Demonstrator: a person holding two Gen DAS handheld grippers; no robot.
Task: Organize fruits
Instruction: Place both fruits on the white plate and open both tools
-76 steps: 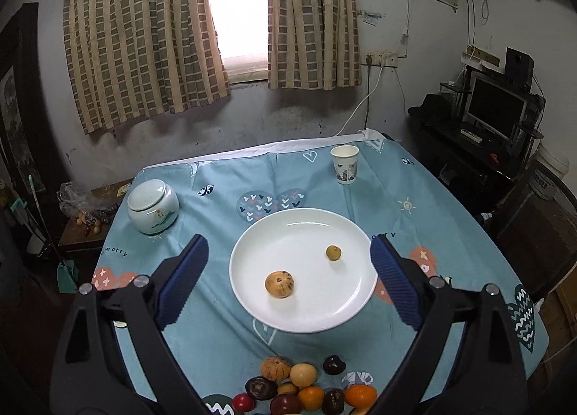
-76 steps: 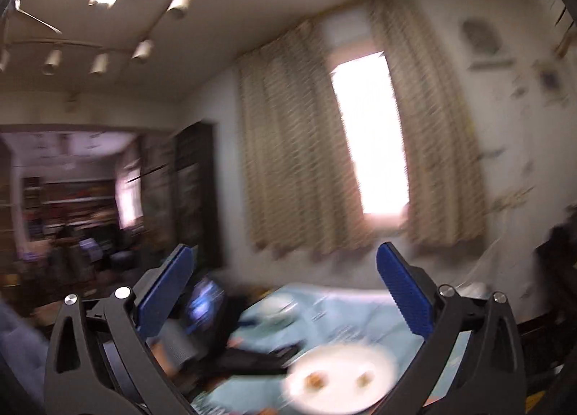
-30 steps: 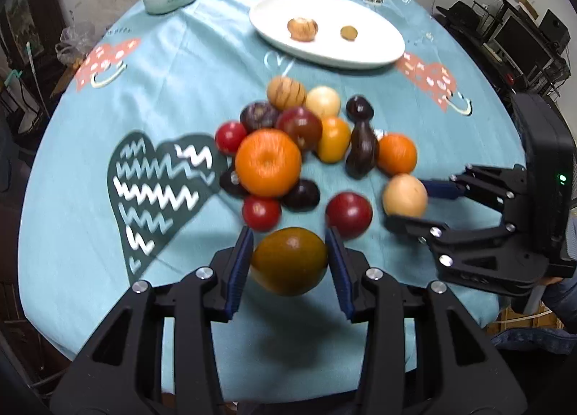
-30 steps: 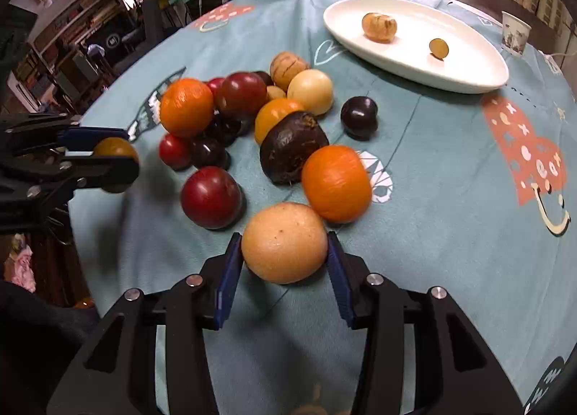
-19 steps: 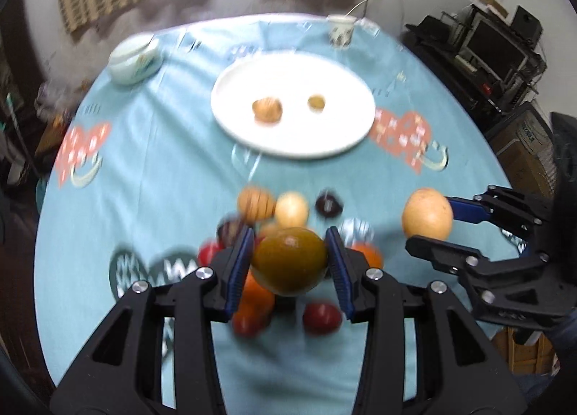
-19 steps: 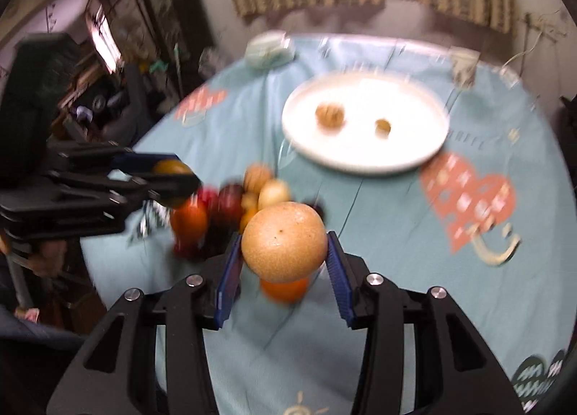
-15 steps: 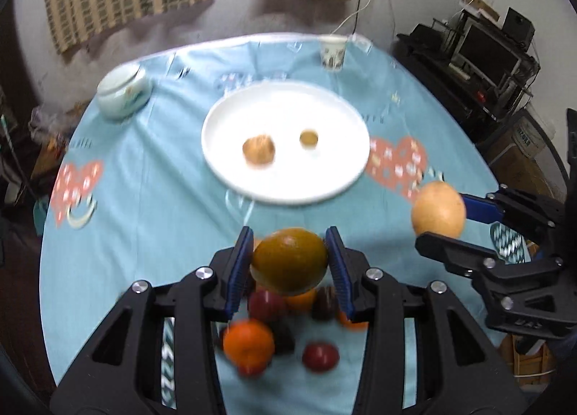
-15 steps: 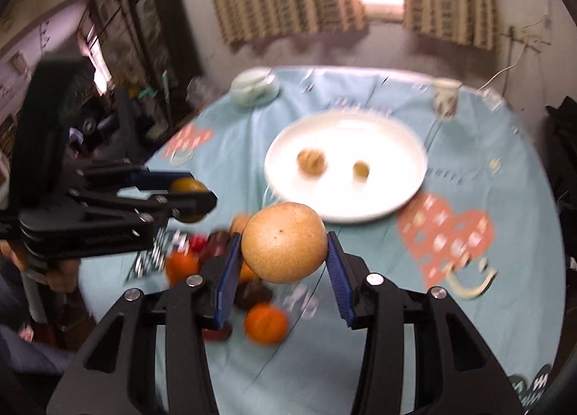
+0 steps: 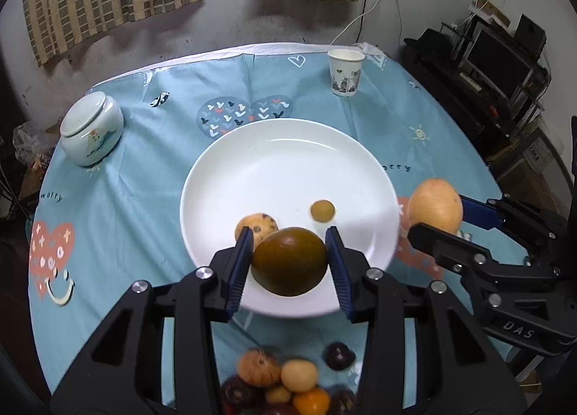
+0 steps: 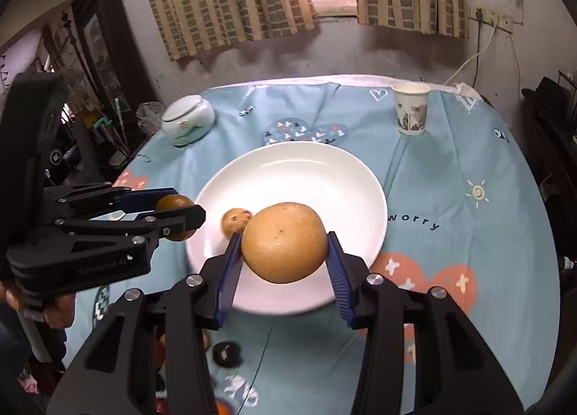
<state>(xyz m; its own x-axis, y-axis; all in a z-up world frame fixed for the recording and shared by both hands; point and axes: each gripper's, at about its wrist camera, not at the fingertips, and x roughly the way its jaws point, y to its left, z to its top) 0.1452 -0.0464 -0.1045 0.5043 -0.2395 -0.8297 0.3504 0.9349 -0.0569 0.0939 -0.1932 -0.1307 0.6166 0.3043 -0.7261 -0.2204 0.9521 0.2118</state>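
Note:
My left gripper (image 9: 288,260) is shut on a dark olive-brown round fruit (image 9: 288,261), held above the near rim of the white plate (image 9: 288,162). My right gripper (image 10: 283,245) is shut on a tan round fruit (image 10: 283,242), also over the plate's near part (image 10: 306,177). On the plate lie a small speckled tan fruit (image 9: 256,225) and a tiny olive fruit (image 9: 322,210). In the left wrist view the right gripper (image 9: 438,211) hovers just right of the plate. In the right wrist view the left gripper (image 10: 176,211) hovers at the plate's left edge. Several more fruits (image 9: 288,379) lie heaped near the table's front edge.
A blue patterned cloth (image 9: 144,170) covers the round table. A lidded white jar (image 9: 90,132) stands at the back left, a paper cup (image 9: 345,72) at the back right. A desk with a monitor (image 9: 501,65) stands to the right, curtains and a window behind.
Both grippers have carried their fruits away from the heap and up toward the plate. The heap has slid to the bottom of both views and the plate now fills the middle.

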